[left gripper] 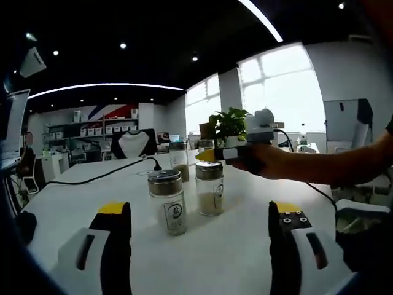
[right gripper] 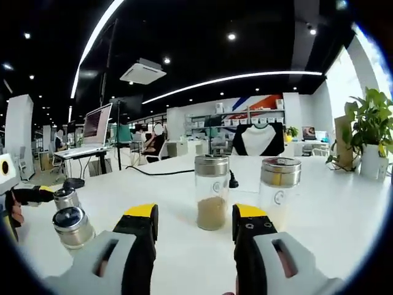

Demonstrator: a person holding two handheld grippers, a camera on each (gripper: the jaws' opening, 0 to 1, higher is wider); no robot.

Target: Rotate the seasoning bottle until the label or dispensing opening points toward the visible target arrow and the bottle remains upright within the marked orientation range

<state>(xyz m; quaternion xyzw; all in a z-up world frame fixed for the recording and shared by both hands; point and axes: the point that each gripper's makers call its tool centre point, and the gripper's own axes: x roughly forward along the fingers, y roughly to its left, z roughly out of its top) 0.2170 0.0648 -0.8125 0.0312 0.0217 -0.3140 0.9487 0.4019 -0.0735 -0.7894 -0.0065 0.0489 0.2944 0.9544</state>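
Note:
Several glass seasoning bottles with metal caps stand upright on the white table (left gripper: 245,246). In the left gripper view the nearest bottle (left gripper: 167,203) shows a round label, and a second bottle (left gripper: 210,187) stands just right of it. My left gripper (left gripper: 199,209) is open, its jaws wide apart and short of both. My right gripper (left gripper: 230,153), held by a hand, hovers behind the second bottle. In the right gripper view my right gripper (right gripper: 195,215) is open in front of a bottle of brown seasoning (right gripper: 212,190), with a yellowish one (right gripper: 279,184) to its right.
Two more capped bottles (right gripper: 69,215) stand at the left. A further bottle (left gripper: 178,158) stands behind. A black cable (left gripper: 104,174) crosses the table. A potted plant (left gripper: 230,126) sits at the far edge. A laptop (right gripper: 92,132) and a seated person are on another desk.

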